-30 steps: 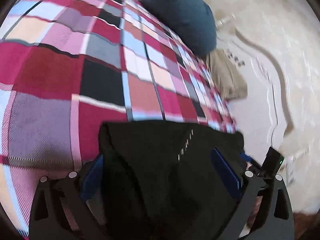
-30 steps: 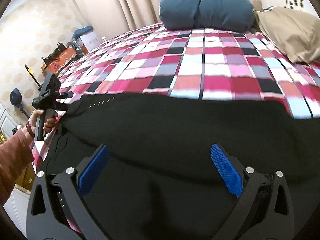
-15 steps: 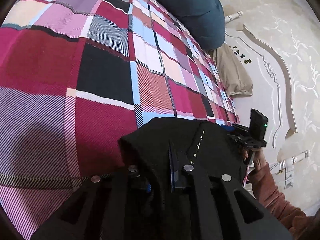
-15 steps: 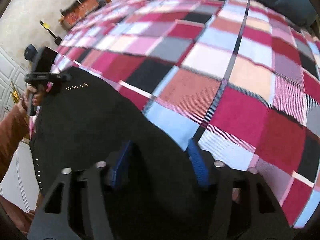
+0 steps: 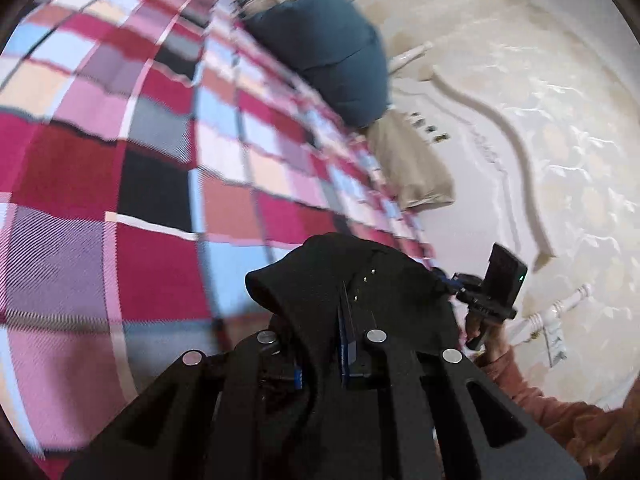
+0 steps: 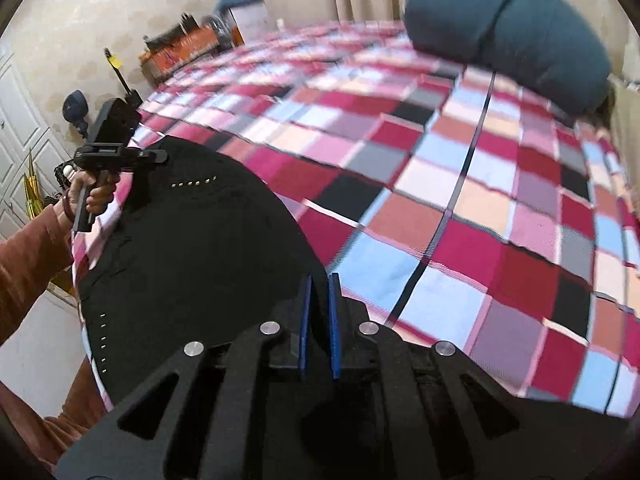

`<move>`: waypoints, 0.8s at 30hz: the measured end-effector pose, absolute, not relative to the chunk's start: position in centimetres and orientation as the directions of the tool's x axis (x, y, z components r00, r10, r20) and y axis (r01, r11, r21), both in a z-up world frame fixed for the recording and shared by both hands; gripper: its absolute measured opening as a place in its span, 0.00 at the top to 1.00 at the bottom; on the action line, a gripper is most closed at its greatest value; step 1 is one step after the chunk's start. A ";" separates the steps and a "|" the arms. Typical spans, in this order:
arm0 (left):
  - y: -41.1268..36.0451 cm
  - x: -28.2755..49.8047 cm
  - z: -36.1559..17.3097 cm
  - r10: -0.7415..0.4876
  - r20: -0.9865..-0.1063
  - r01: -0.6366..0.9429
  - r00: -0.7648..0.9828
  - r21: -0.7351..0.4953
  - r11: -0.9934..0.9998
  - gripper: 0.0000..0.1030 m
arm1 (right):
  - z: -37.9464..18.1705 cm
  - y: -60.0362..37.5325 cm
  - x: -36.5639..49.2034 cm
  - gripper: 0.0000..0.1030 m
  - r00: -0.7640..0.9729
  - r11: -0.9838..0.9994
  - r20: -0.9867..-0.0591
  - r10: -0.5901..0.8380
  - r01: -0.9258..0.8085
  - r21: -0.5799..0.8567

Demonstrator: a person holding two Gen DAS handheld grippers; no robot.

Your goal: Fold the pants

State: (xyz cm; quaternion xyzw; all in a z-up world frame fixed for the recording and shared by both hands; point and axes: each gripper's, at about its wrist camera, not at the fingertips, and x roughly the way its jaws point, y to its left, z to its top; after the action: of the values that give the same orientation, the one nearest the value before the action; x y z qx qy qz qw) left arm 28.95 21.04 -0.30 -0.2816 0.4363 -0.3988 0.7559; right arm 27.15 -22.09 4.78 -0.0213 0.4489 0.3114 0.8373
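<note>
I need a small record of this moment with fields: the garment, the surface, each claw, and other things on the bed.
garment: black pants, one end bunched up and lifted in the left wrist view
surface: bed with checked cover
left claw: shut on the pants fabric
right claw: jaws have just been closing; pads now pinch the pants edge
pillows: blue pillow and beige pillow at the far end
fold: not yet done
</note>
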 end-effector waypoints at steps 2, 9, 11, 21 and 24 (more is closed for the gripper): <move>21.4 27.1 0.9 -0.865 -0.399 0.388 0.304 -0.778 0.495 0.88 | 6.1 -22.2 24.2 0.93 0.448 0.805 -0.736 0.508 -0.550 0.221; 21.6 20.7 1.7 -0.875 -0.372 0.419 0.310 -0.772 0.478 0.88 | 7.2 -22.4 14.6 0.93 0.524 0.809 -0.673 0.523 -0.555 0.197; 21.5 19.0 1.1 -0.874 -0.369 0.414 0.314 -0.776 0.476 0.86 | 6.3 -22.0 12.3 0.93 0.531 0.813 -0.676 0.511 -0.555 0.178; 23.2 11.7 -3.4 -0.839 -0.401 0.306 0.368 -0.800 0.516 0.65 | 0.2 -20.2 6.4 0.90 0.478 0.827 -0.742 0.470 -0.533 0.181; 23.6 10.3 -4.4 -0.808 -0.456 0.278 0.374 -0.776 0.567 0.61 | -1.3 -19.9 5.3 0.85 0.466 0.830 -0.757 0.457 -0.529 0.175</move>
State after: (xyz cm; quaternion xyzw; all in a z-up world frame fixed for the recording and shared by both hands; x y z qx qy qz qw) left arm 10.31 23.60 -4.38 -0.3045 0.4347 -0.3522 0.7709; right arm 5.32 -19.88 -1.27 -0.0419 0.4287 0.2881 0.8552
